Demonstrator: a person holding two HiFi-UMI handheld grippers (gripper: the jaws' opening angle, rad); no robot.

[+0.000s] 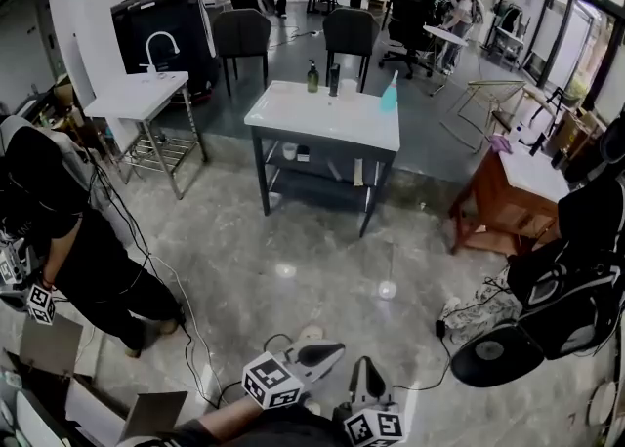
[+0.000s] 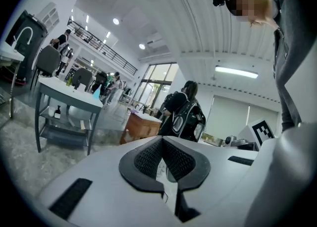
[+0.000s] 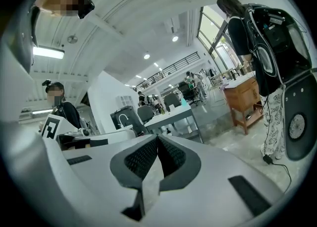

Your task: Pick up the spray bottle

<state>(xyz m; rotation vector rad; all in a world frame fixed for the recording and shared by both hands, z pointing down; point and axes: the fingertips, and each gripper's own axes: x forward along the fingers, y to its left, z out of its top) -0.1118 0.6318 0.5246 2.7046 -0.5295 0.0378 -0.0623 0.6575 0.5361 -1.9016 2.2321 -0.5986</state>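
On table (image 1: 322, 117), teal spray bottle (image 1: 390, 96), upright

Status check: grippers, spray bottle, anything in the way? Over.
Left gripper and right gripper shut, both empty. Spray bottle upright on the white table's far right corner, well ahead. Only floor between.
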